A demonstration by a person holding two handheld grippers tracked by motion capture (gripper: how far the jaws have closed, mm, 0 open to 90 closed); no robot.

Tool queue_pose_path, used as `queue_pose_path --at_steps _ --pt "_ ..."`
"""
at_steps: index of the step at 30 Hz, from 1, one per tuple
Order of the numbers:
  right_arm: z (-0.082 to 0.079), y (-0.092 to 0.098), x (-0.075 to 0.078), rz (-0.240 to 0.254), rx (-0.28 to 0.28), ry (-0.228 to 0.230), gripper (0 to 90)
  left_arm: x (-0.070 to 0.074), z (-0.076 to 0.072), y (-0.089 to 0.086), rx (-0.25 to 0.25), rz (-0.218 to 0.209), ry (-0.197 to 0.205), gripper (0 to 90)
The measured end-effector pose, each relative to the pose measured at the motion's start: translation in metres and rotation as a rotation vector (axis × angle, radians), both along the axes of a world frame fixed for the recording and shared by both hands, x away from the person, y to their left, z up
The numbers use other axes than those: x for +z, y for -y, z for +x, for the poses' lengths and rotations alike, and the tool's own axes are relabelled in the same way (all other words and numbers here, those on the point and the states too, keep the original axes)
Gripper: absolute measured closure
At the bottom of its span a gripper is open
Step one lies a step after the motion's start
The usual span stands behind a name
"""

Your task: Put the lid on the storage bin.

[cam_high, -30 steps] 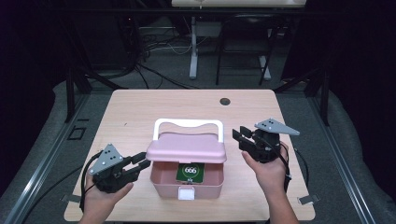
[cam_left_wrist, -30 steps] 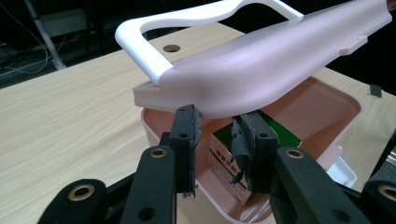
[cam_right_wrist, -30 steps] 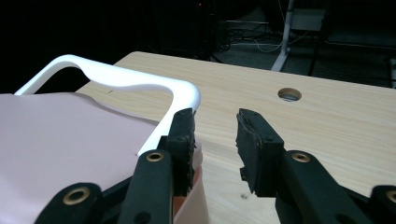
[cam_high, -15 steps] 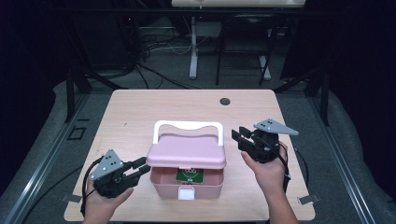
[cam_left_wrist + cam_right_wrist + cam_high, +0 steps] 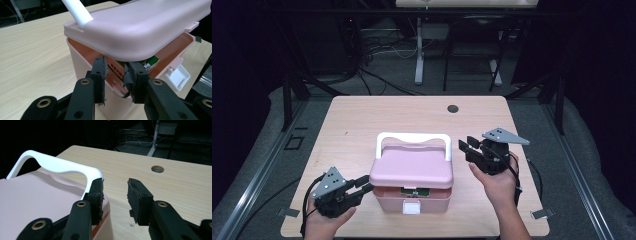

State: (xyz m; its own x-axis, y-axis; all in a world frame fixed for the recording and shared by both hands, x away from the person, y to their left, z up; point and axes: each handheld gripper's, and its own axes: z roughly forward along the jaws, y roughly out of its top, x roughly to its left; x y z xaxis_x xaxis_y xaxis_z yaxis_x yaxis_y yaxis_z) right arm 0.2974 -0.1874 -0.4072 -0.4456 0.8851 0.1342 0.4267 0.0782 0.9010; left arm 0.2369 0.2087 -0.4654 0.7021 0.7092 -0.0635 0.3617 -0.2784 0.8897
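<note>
On the pale wood-grain counter [image 5: 362, 125], near its front edge, a smooth, rounded pink plastic box [image 5: 412, 182] lies long axis crosswise, white latch toward the person, lid ajar. Left gripper [image 5: 364, 187] and right gripper [image 5: 468, 149] flank it, jaws apart, right's just widening, gripping nothing.

Light wood table [image 5: 362, 125] sitting on grey floor matting [image 5: 592, 165], round cable hole [image 5: 453, 108] showing near its far edge. White stand leg [image 5: 419, 55] and loose cables [image 5: 377, 75] lying behind, dark metal frame rails [image 5: 257, 170] running alongside.

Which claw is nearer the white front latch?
Left. The left claw sits at the pink box's front-left corner, near the latch; the right claw hangs by the white handle's right end.
</note>
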Motion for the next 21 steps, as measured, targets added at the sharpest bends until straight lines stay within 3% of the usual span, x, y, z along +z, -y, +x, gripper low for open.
queue_pose_path --at_steps 10,21 --pt "0.000 0.000 -0.001 0.002 0.000 0.000 64.0 -0.007 -0.003 -0.002 0.001 0.005 -0.003 70.2" --pt "0.001 -0.002 -0.003 0.000 0.006 -0.007 63.9 -0.016 -0.008 -0.007 0.004 0.008 -0.034 70.3"
